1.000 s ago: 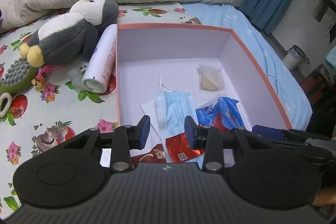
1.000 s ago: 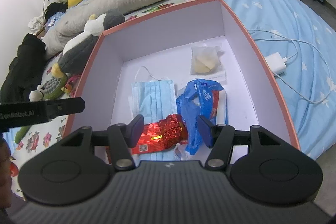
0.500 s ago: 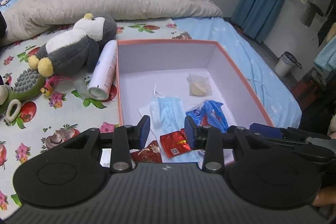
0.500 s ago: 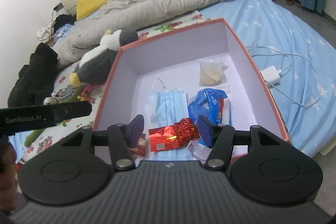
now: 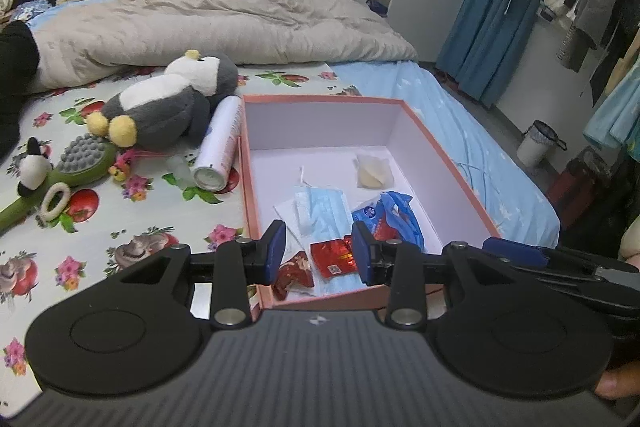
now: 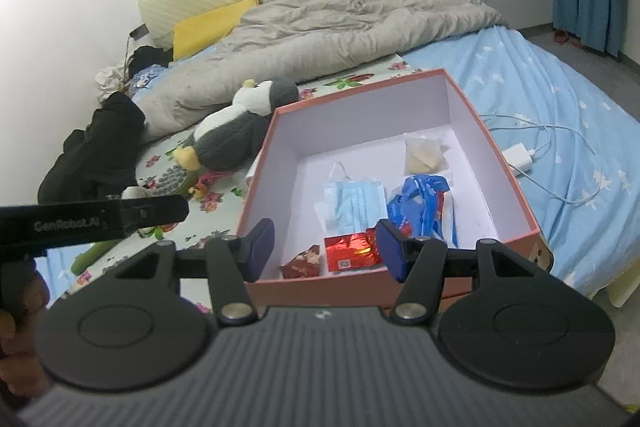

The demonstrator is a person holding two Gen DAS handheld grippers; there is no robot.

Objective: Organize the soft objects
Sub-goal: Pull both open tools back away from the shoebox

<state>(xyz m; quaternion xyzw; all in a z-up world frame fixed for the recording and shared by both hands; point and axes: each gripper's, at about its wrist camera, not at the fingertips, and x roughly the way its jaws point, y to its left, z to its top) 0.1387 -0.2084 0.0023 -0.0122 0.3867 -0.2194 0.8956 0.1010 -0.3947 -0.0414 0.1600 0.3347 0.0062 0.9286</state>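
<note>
A pink-rimmed box (image 5: 444, 143) (image 6: 496, 147) with a white inside sits on the bed. It holds a blue face mask (image 5: 320, 203) (image 6: 356, 203), a blue plastic packet (image 5: 394, 213) (image 6: 424, 203), red foil packets (image 5: 332, 259) (image 6: 352, 251) and a small clear bag (image 5: 372, 171) (image 6: 424, 155). A grey and white penguin plush (image 5: 160, 107) (image 6: 232, 131) lies left of the box. My left gripper (image 5: 320, 251) hangs open above the box's near edge, nothing between its fingers. My right gripper (image 6: 326, 249) is open too, over the near wall.
A white spray can (image 5: 220, 147), a green massage brush (image 5: 76, 163), a small panda toy (image 5: 32, 171) and a hair ring (image 5: 54, 197) lie left of the box. A grey duvet (image 5: 208, 15) covers the far bed. A charger and cable (image 6: 520, 157) lie right of the box.
Both grippers have pulled back and up from the box, so more of the bed and room shows. Their jaws stay at the same width and the things in the box have not moved.
</note>
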